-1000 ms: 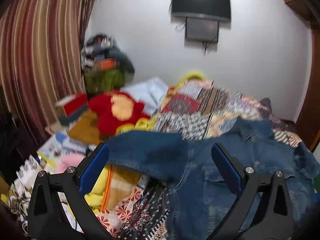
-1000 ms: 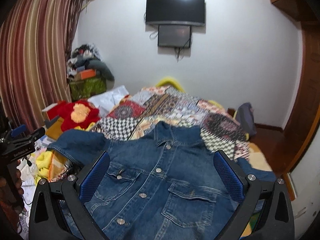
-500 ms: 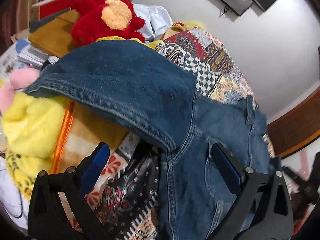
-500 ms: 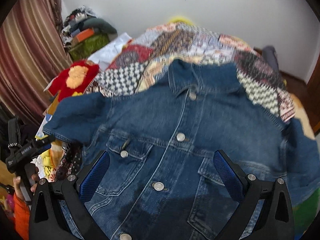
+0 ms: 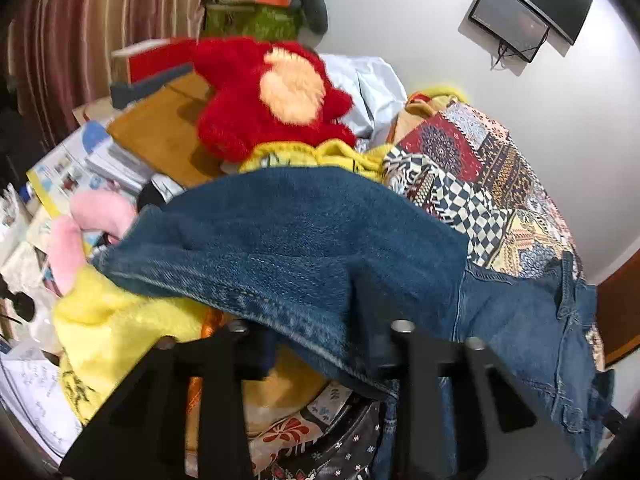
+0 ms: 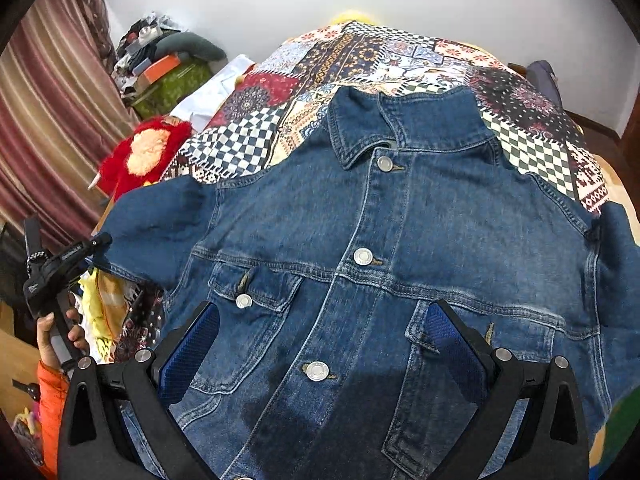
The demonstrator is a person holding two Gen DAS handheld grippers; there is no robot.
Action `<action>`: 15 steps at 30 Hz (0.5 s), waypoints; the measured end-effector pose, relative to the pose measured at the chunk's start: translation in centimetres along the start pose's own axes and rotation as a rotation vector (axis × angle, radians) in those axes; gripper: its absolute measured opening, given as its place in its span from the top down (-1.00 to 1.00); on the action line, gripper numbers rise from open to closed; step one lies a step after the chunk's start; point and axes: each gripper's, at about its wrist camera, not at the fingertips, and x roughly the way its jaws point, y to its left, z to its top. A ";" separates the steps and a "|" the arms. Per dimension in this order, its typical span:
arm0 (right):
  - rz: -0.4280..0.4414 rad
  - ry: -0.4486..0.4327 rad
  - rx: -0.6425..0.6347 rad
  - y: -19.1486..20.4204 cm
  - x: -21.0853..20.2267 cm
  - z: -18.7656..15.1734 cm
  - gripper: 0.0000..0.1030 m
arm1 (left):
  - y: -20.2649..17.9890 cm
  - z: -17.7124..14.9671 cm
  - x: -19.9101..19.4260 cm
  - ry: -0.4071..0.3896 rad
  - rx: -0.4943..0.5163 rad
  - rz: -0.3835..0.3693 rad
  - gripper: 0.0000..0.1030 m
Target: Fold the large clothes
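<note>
Two tongs work one garment here. The left tongs [image 5: 316, 344] have just been closing and now stand clamped on the hemmed edge of the denim jacket's [image 6: 400, 240] sleeve [image 5: 280, 240], the cloth pinched between the black fingers where it drapes off the bed's side. That hold makes sense as the start of a fold: I judge the sleeve is meant to be lifted and carried in over the chest. The right tongs [image 6: 320, 344] hang apart over the jacket's front, blue pads either side of the button placket, a chest pocket near each; whether the tips touch the cloth I cannot tell. Probably they wait to pin the body down or to take the other sleeve.

The jacket lies face up and buttoned on the bed's patchwork cover [image 6: 360, 52], collar toward the wall, spread wide so both sleeves reach outward, as a garment is laid before folding.

From the left wrist comes the close detail of the grip and the clutter under the sleeve: a yellow fleece blanket [image 5: 112, 312], a pink soft toy [image 5: 80, 228], a red plush [image 5: 264, 96], papers and a screen on the wall [image 5: 516, 12]. It shows little of the jacket's front. From the right wrist comes the whole front, collar, buttons and far sleeve, plus the person's hand [image 6: 60, 336] on the left tongs' handle beside an orange cuff [image 6: 52, 392], but the pinch itself is hidden there
</note>
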 end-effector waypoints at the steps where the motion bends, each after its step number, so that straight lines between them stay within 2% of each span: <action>1: 0.003 -0.001 0.002 -0.1 -0.1 0.1 -1.00 | -0.5 0.1 -0.4 -0.018 0.022 0.019 0.59; 3: 0.012 -0.009 0.011 -0.2 -0.7 0.1 -1.00 | -1.7 0.4 -1.6 -0.063 0.075 0.043 0.70; 7: 0.030 -0.036 0.020 -0.5 -2.3 0.1 -1.00 | -4.4 1.2 -4.3 -0.141 0.165 0.019 0.78; 11: 0.042 -0.066 0.025 -0.7 -4.2 0.1 -1.00 | -8.8 1.7 -7.1 -0.205 0.263 -0.087 0.79; 15: 0.048 -0.106 0.029 -1.1 -6.3 -0.1 -1.00 | -12.7 0.9 -7.3 -0.165 0.329 -0.207 0.79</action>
